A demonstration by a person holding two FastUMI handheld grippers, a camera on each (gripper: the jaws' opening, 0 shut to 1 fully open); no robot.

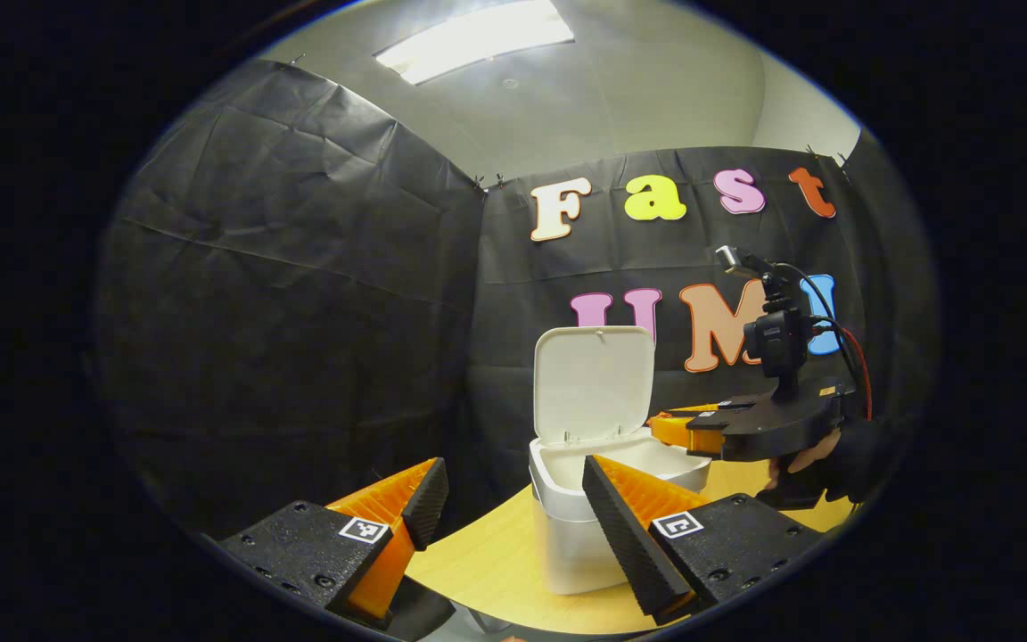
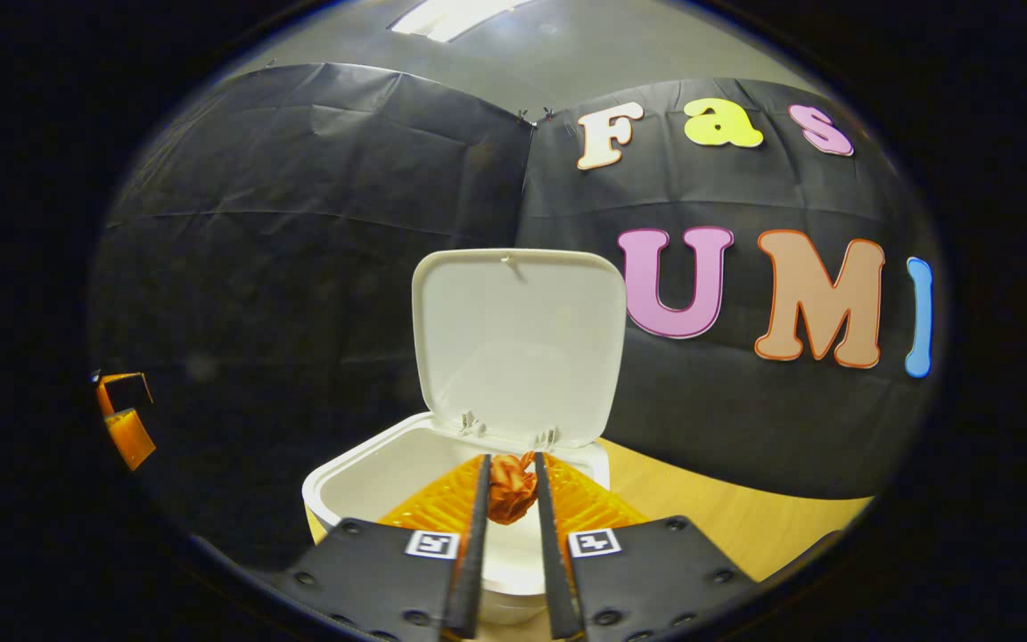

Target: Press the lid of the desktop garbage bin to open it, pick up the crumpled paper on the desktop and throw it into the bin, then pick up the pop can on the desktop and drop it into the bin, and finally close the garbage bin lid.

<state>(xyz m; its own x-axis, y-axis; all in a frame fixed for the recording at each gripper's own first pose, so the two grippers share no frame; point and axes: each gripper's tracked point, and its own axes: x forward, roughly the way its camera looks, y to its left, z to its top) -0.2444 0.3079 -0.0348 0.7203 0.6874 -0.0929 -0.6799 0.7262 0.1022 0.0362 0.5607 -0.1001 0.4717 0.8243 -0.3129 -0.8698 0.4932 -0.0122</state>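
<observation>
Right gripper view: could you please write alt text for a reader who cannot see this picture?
The right gripper holds a crumpled paper between its two fingers, right over the open white garbage bin. The bin's lid stands upright behind it, and the bin rests on a wooden desktop before a black cloth wall.

We find the white garbage bin (image 2: 389, 486) standing upright on the wooden desktop, its mouth open. Its lid (image 2: 518, 343) is raised near vertical on hinges at the 12 o'clock edge of the rim, underside facing us. The crumpled paper (image 2: 512, 489), a reddish-orange wad, hangs above the bin's open mouth, just toward 6 o'clock from the hinges, pinched on both sides.
</observation>
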